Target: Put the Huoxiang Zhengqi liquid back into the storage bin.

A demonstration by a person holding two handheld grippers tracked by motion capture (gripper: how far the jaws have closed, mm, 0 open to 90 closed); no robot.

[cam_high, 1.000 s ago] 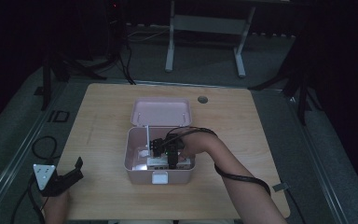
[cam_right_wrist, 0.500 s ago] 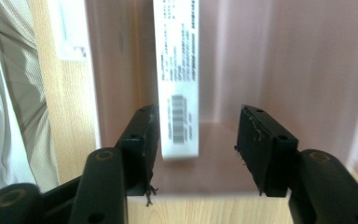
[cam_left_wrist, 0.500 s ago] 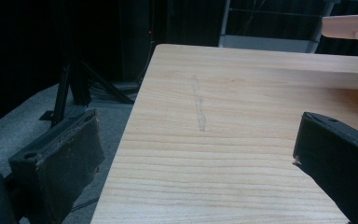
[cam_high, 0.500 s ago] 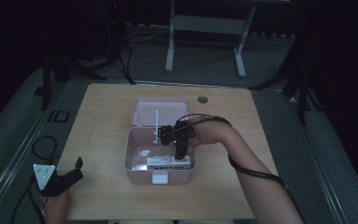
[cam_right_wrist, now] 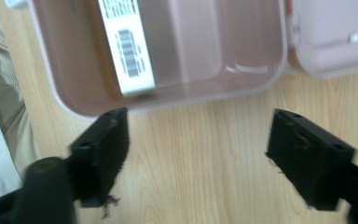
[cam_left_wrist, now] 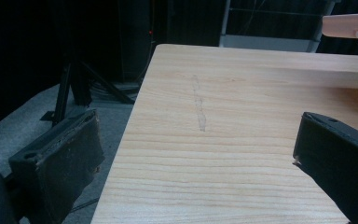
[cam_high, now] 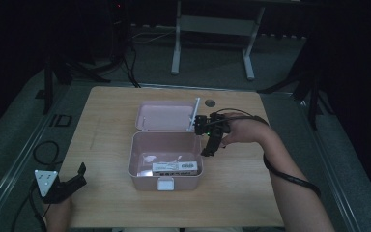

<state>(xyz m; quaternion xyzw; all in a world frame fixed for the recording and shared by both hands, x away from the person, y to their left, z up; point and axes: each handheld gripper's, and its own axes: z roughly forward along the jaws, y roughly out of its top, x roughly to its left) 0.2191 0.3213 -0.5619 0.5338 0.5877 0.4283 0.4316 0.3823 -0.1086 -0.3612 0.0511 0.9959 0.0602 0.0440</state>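
Right gripper (cam_high: 206, 151): up and out of the box (cam_high: 144, 182) since a second ago, when down inside at the pack (cam_high: 174, 167); now hanging just beside the box's right wall over bare table (cam_high: 111, 111), jaws spread wide and holding nothing, seen plainly in the right gripper view with only wood grain between them; left gripper (cam_high: 77, 176): parked at the near left corner of the table as before, well apart from the box, jaws likewise released and empty, aimed along the tabletop; pack: lying flat on the box floor against the near wall, label up, untouched by either gripper and no different in place from a second ago; lid (cam_high: 164, 116): thrown back flat on the table behind the box, hinge side touching it, as earlier; reading of the change: pack delivered and let go, so packing step most likely done; probably left to do: swinging the lid over and pressing it shut, with the right gripper already on the handy side; worth minding: a clip on the rim while crossing back.
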